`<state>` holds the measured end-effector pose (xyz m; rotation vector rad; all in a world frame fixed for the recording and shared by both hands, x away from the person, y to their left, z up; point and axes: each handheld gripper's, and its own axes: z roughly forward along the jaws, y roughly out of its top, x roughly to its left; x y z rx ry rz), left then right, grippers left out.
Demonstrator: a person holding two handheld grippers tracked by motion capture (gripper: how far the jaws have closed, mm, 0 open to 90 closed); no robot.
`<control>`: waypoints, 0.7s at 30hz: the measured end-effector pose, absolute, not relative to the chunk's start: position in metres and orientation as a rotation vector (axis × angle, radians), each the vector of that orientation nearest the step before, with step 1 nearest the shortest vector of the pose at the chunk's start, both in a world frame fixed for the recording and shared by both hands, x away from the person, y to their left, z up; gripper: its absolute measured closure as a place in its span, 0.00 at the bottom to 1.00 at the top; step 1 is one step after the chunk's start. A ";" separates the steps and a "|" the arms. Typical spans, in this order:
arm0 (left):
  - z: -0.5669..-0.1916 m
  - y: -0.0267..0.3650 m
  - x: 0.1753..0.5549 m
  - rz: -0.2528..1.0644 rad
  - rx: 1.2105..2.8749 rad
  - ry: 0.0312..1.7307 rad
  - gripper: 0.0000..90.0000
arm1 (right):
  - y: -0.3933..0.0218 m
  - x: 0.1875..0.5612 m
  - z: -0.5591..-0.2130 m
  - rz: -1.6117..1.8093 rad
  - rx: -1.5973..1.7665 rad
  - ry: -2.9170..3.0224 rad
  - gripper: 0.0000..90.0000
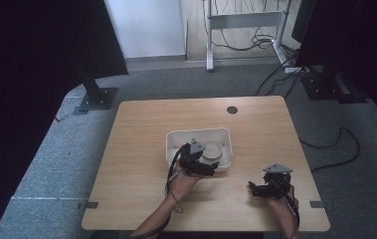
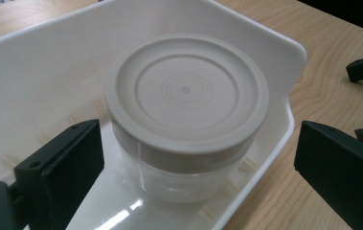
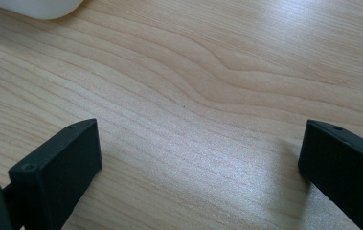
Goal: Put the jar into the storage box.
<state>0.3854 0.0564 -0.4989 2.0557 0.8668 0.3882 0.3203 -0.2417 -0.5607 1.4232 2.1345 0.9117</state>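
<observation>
One lidded jar (image 2: 187,115), one white tray (image 2: 35,72), one wooden table (image 1: 141,119), and two claws.

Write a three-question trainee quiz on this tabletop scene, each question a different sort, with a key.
1. True or false: the left gripper is shut on the jar.
2. Where does the jar stand? A) on bare table B) in the white tray C) on the floor
3. Fill in: the right gripper hovers with open jaws over the wooden ____.

Key: 1 false, its jaws stand open either side of the jar; 2 B; 3 table.
</observation>
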 end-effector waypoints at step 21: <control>-0.492 0.070 0.368 0.354 2.039 0.791 0.05 | -0.241 0.320 -0.561 0.909 1.428 2.130 0.01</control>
